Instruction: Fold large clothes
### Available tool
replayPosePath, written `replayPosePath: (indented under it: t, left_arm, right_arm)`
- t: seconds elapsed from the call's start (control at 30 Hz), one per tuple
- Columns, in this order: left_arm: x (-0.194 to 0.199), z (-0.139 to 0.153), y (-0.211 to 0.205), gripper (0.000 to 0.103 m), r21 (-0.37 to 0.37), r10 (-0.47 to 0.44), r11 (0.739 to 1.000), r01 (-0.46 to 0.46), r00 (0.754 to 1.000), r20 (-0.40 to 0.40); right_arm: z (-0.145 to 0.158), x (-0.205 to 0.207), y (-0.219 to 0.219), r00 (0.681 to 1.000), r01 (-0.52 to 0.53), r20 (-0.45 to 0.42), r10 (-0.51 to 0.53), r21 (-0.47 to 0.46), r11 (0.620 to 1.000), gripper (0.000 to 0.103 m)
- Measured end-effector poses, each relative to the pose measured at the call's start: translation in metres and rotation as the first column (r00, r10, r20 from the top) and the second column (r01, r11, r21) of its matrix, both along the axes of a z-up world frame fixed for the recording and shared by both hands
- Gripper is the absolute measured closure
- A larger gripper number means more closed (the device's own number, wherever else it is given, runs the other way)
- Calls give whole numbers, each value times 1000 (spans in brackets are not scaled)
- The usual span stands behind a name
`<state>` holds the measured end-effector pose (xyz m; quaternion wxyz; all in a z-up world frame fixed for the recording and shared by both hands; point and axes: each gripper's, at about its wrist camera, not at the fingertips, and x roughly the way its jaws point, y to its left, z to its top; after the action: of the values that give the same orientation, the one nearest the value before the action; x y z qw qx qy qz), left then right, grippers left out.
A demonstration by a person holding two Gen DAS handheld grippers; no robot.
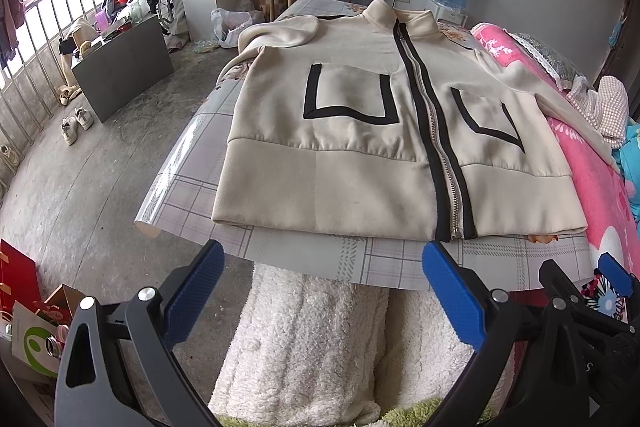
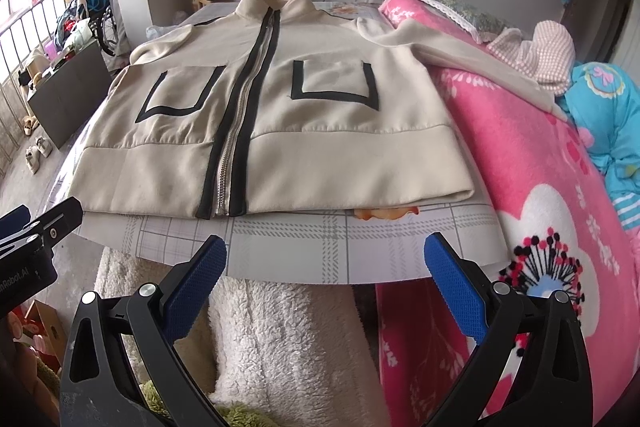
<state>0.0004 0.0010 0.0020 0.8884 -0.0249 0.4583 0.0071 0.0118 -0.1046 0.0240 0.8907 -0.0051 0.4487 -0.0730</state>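
left wrist view: left gripper [image 1: 322, 293] low and short of the table's near edge, blue pads spread wide, nothing between them. white fleece [image 1: 320, 339] hangs below the edge, straight under the gap. table [image 1: 312, 259] covered in grey plaid sheet; its left edge curls up with a glossy shine, bare concrete floor [image 1: 100, 167] open beyond it on that side. right side crowded: pink blanket [image 1: 592, 187] butts against the table.

beige jacket [image 1: 360, 131] lies flat, front up, zipped, collar at the far end, hem toward the gripper but set back from the near edge, a strip of plaid bare between. black zipper band [image 1: 432, 131] runs down right of centre. left sleeve lies folded across the shoulder near the far left corner.

right wrist view: right gripper [image 2: 325, 281] also ahead of the near edge, jaws wide, empty. jacket [image 2: 320, 115] hem just beyond, not touched. right sleeve [image 2: 480, 63] stretches off the table onto the pink blanket [image 2: 520, 155]. the left gripper [image 2: 40, 227] shows at the left margin, beside the table's near left corner.
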Motion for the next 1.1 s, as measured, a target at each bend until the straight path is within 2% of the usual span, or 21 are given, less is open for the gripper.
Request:
replayPosePath:
  t: [1.1]
  left_arm:
    - [33,1,15,6,9,-4,1000,4,1000,4]
  right_arm:
    - [4,30,10,1000,27,2,-27,-8,1000,8]
